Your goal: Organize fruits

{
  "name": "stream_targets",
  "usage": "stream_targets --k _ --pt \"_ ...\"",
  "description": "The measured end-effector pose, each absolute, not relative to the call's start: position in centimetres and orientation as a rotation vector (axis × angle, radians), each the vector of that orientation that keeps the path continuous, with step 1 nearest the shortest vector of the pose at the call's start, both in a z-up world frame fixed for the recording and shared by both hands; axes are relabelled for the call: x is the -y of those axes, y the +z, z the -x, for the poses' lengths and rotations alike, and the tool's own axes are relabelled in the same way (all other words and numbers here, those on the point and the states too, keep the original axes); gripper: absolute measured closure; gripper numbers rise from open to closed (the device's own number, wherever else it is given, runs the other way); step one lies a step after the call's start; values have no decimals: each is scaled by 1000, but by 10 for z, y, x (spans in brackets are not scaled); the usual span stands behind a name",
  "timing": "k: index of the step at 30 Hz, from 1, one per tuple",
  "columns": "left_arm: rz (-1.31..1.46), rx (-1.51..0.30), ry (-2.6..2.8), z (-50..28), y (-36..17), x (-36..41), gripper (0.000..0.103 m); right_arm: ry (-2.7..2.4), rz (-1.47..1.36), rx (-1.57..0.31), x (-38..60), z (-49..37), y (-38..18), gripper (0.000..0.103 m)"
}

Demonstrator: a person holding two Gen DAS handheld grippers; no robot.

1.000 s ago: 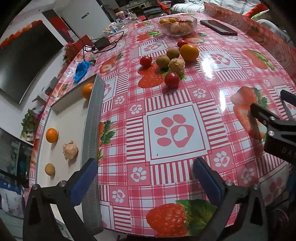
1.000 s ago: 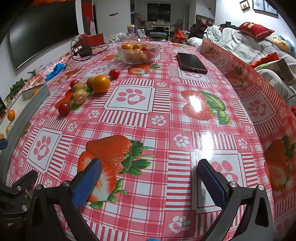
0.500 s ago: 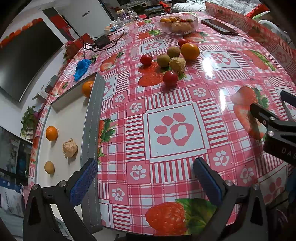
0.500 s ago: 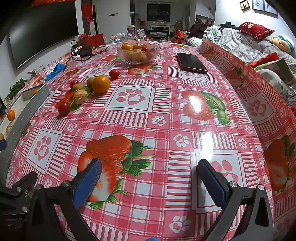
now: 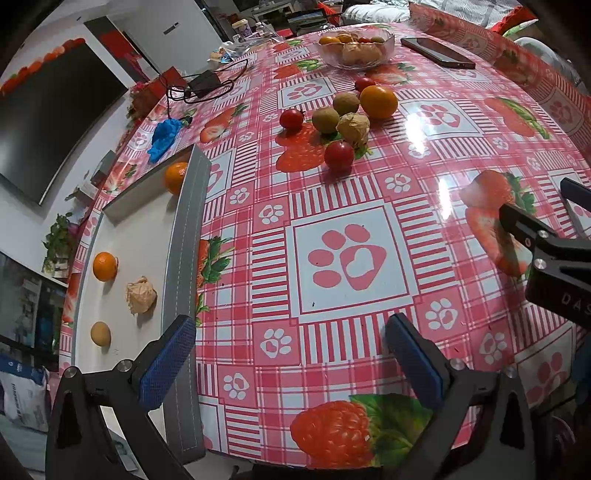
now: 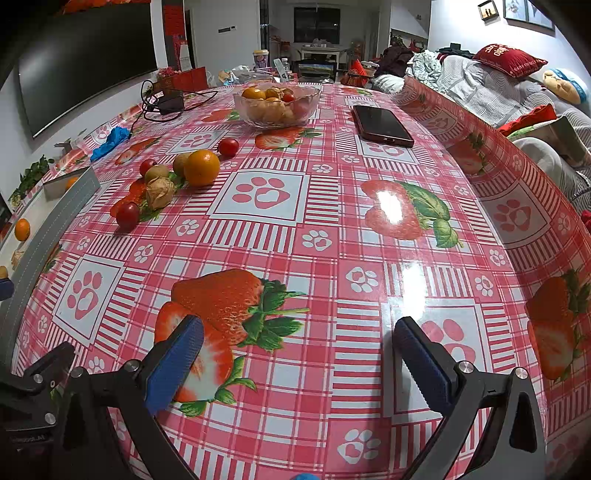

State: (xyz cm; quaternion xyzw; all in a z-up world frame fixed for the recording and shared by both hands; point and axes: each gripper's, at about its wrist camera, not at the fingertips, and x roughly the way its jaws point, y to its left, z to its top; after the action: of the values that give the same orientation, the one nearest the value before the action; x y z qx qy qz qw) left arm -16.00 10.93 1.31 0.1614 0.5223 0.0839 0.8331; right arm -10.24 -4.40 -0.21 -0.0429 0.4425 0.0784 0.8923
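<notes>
Dark wall-mounted TV (image 6: 85,55) left; dark window (image 6: 316,24) far; cluttered sofa (image 6: 498,88) with red cushion (image 6: 509,61) right.

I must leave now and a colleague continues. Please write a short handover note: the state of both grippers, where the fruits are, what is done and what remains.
Left gripper: open, empty, over the table's near edge. Right gripper: open, empty, apart from all fruit.
Grey-rimmed white tray: two small oranges, one papery husk fruit, one small yellow-brown fruit.
Loose cluster on the red checked tablecloth: large orange, two green-brown kiwis, husk fruit, three red cherry tomatoes.
Clear glass bowl at the far side also holds fruit.
Left: probably moving the cluster; the destination is not shown.
</notes>
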Motion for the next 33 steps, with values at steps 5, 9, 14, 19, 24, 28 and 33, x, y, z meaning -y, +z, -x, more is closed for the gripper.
stream_targets --k 5,9,14,19,24,28,33 --pt "-342 -1107 178 160 13 -109 0 163 89 -918 44 102 -2 0" --pt "-343 -1106 178 160 13 -109 0 163 89 -918 44 103 -2 0" --pt "-347 -1105 180 162 14 -109 0 163 89 -918 44 103 -2 0" --pt "-348 -1105 180 163 14 -109 0 163 89 -917 44 103 -2 0" --pt "-347 -1105 181 163 14 -109 0 163 88 -917 44 103 -2 0" --pt "-349 -1105 181 163 15 -108 0 163 88 -917 44 103 -2 0" --pt "-348 -1105 181 163 15 -108 0 163 88 -917 44 103 -2 0"
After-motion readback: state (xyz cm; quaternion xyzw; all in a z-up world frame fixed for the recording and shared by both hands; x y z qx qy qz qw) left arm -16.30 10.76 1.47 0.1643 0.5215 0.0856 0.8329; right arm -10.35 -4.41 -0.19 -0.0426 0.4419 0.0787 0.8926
